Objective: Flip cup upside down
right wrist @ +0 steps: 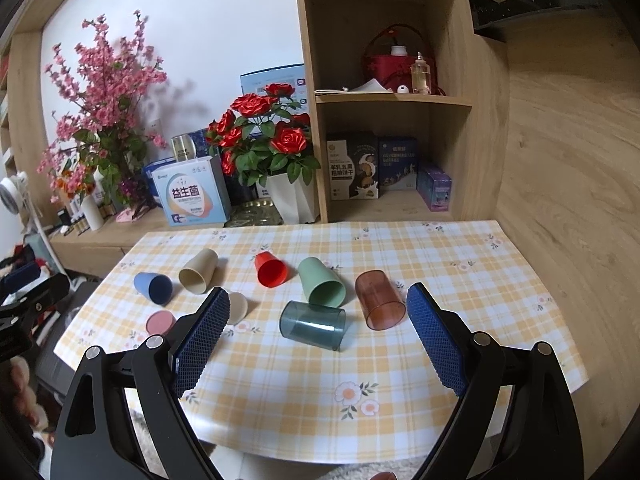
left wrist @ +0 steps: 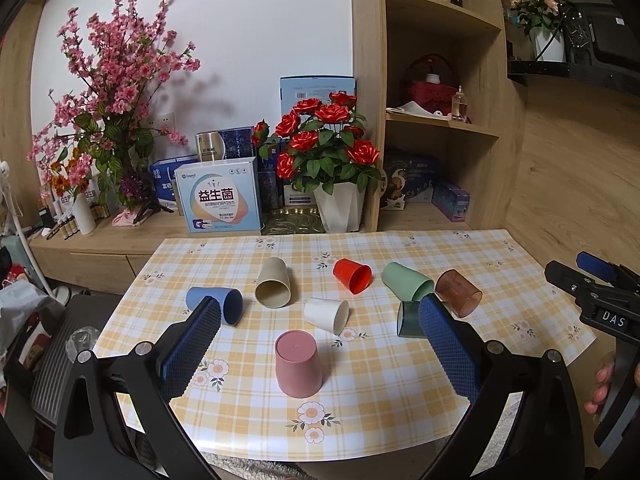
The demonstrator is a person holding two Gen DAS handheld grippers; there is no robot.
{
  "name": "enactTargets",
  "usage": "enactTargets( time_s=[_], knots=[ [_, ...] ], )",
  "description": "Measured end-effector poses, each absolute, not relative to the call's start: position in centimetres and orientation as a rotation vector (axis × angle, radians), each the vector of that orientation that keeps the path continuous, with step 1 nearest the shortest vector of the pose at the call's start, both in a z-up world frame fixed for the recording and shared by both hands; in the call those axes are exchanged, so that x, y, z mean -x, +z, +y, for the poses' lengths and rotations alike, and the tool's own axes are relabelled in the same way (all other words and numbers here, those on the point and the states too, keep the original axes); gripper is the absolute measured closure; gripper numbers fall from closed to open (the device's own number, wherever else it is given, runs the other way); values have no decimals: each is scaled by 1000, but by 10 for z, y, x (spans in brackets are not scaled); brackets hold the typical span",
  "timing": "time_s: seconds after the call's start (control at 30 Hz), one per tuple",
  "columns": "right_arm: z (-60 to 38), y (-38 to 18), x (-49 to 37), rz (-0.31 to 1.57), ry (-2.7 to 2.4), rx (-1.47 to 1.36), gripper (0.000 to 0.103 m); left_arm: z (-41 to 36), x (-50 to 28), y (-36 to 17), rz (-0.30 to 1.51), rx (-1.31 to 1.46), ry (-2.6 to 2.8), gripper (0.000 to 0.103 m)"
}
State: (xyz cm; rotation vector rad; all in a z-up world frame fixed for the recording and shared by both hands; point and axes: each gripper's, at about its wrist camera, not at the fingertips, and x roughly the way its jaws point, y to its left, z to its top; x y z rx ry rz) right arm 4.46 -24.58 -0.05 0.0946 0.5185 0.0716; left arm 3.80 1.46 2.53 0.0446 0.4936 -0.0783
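The pink cup (left wrist: 298,364) already stands mouth-down near the front edge of the table (left wrist: 400,412), left of centre, just ahead of my left gripper (left wrist: 320,344); the other cups lie on their sides across the middle, so each is a candidate to turn over. They look like thin plastic tumblers, light and stiff with smooth tapered walls, so I judge they will slip or roll away if I pinch near the rim; I would take one across the middle of its wall, square to its axis, with a gentle squeeze. The teal clear cup (right wrist: 313,325) lies nearest my right gripper (right wrist: 318,320), mouth toward the right, with the brown clear cup (right wrist: 379,299) just beside it and the green cup (right wrist: 322,282) touching or nearly touching it behind; I cannot tell which. Further left lie the white cup (left wrist: 326,314), the red cup (left wrist: 352,275), the beige cup (left wrist: 273,287) and the blue cup (left wrist: 216,303) toward the left edge. Both my pairs of jaws are spread wide and hold nothing.
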Motion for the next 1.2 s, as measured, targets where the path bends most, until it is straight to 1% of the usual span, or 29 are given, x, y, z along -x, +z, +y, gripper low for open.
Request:
enactTargets(
  time_s=[1.2],
  knots=[
    [-246, 1, -43, 519, 72, -95, 16, 15, -33, 31, 483, -45, -84, 6]
  ],
)
